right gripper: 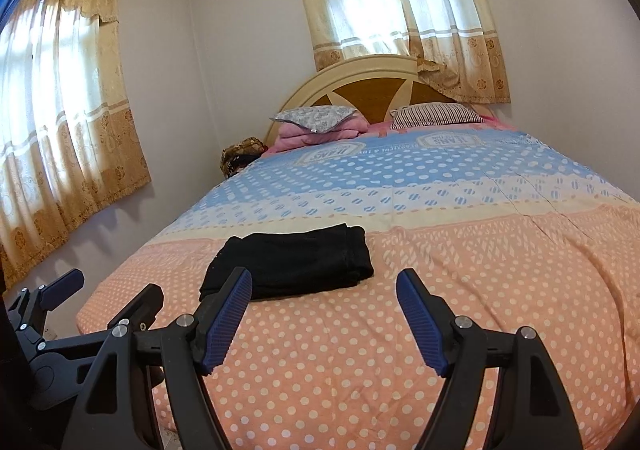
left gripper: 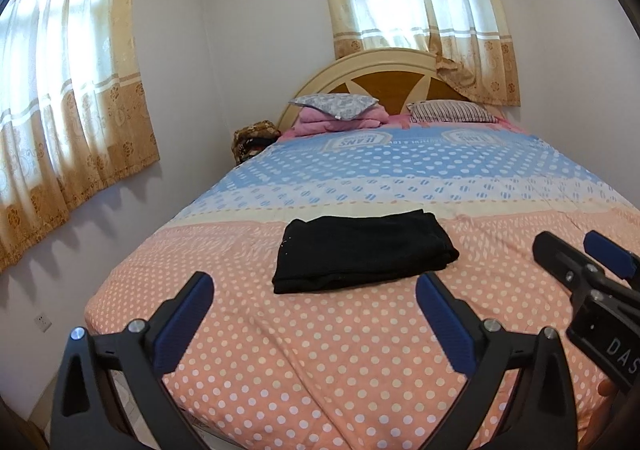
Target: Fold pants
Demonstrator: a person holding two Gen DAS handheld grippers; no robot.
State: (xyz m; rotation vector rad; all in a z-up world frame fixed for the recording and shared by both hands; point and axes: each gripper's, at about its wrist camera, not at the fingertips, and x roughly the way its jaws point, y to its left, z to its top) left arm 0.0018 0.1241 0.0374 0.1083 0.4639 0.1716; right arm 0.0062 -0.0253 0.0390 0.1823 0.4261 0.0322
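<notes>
The bed, spread with a dotted peach and blue cover, fills both views, and on its peach part, towards the foot and well short of the pillows, lie the black pants already folded into a flat, compact rectangle. Their long axis runs across the bed, side to side. They lie ahead of both tongs and clear of them: in the left wrist view almost dead ahead, in the right wrist view ahead and off to the left, so the left tongs look the nearer. Left tongs stand wide apart and empty; right tongs are also apart, holding nothing. The folding looks done.
</notes>
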